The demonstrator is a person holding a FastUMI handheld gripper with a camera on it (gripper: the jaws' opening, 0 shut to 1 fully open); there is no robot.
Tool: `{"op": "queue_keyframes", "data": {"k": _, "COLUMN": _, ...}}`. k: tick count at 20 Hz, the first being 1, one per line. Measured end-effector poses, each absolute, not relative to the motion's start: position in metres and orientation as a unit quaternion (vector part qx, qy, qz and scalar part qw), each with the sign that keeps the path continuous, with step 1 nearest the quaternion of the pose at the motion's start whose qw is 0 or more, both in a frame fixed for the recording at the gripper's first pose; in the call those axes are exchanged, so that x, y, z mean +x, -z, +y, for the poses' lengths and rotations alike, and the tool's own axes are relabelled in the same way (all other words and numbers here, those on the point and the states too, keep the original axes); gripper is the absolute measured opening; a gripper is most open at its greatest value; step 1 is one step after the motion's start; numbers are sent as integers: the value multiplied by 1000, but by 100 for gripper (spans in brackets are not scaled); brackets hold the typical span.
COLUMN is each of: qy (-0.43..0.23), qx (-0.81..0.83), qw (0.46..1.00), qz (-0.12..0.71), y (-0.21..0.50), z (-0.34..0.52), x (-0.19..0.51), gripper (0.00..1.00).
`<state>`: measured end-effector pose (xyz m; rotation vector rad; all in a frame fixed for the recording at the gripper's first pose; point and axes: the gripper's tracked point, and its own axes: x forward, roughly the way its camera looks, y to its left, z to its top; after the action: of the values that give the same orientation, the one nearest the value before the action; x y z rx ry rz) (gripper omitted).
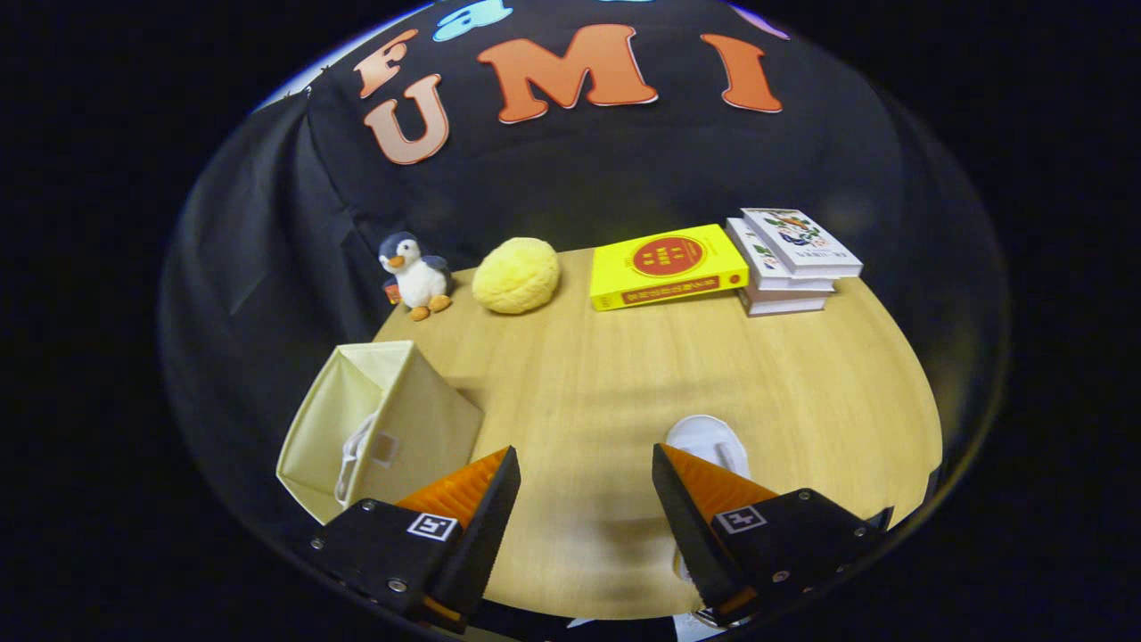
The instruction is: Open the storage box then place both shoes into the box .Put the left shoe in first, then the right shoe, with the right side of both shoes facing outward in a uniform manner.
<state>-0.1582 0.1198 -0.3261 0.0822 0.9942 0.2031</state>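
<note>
Above a round wooden worktop [624, 383] in a cloth-walled booth, the tongs [584, 477] hang spread wide with nothing between their fingers, only bare wood showing in the gap. Off to the side of the left finger stands the cream fabric storage box [383, 428], its pale interior visible through the mouth; whether a lid or flap counts as opened cannot be told from this angle, and no shoe is seen inside it. A white shoe [709, 441] lies just beyond the right finger, its toe peeking past the fingertip and the rest hidden behind the finger. Which foot it belongs to is not readable, and a second shoe cannot be picked out with any certainty.

Along the far side of the worktop sit a plush penguin [414, 275], a fuzzy yellow ball [517, 275], a yellow book [667, 265] and a short stack of books [792, 259], all well apart from the box and the shoe.

By the look of things the job is at its early stage: neither shoe is packed, nothing is gripped, and both placements remain, left shoe first, with right sides turned outward.
</note>
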Motion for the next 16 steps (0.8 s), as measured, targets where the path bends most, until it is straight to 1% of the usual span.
{"op": "queue_keyframes", "data": {"k": 4, "qy": -57, "qx": 0, "qw": 870, "qz": 490, "y": 353, "z": 54, "x": -181, "gripper": 87}}
{"op": "queue_keyframes", "data": {"k": 7, "qy": -51, "qx": -39, "qw": 864, "qz": 500, "y": 375, "z": 19, "x": -198, "gripper": 84}}
{"op": "queue_keyframes", "data": {"k": 9, "qy": -57, "qx": -43, "qw": 850, "qz": 523, "y": 392, "z": 9, "x": -215, "gripper": 81}}
{"op": "queue_keyframes", "data": {"k": 13, "qy": -69, "qx": -60, "qw": 842, "qz": 532, "y": 419, "z": -2, "x": -221, "gripper": 72}}
{"op": "queue_keyframes", "data": {"k": 16, "qy": -72, "qx": -67, "qw": 856, "qz": 507, "y": 436, "z": -5, "x": -204, "gripper": 62}}
